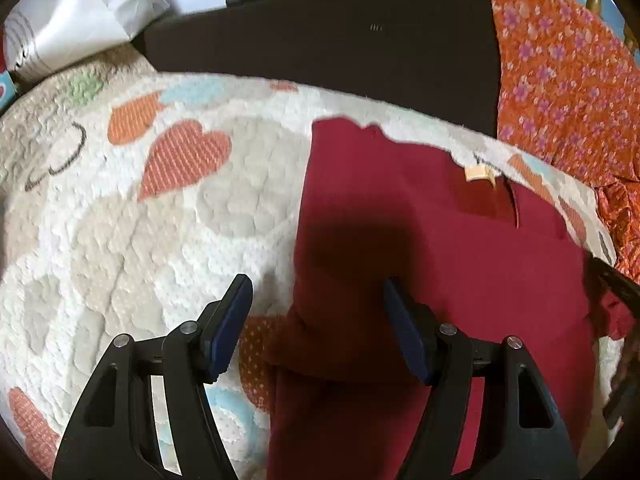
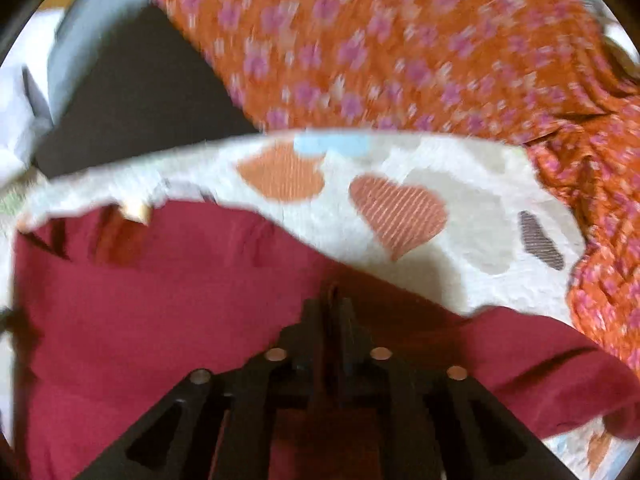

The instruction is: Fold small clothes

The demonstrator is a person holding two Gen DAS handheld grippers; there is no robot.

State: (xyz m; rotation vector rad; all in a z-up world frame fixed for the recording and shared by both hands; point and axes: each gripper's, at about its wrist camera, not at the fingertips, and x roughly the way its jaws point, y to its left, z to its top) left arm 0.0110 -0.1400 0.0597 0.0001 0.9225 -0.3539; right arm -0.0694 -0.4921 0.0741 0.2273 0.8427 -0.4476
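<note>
Clearly mid-fold, grab stage: red garment point(image 1: 432, 248) lay flat on the heart-print quilt point(image 1: 160, 216), tan label near its far edge. Right gripper point(image 2: 334, 312) had its jaws nearly together, pinching the garment's right-side edge. Left gripper point(image 1: 318, 308) hung spread wide over the garment's left edge, 1 pad above the quilt, 1 above the cloth, nothing pressed yet. Next move likely needs the left gripper to close on that edge, then both lift and carry over together. Orange floral cloth point(image 1: 568, 80) lay beside. No containers in view.
</note>
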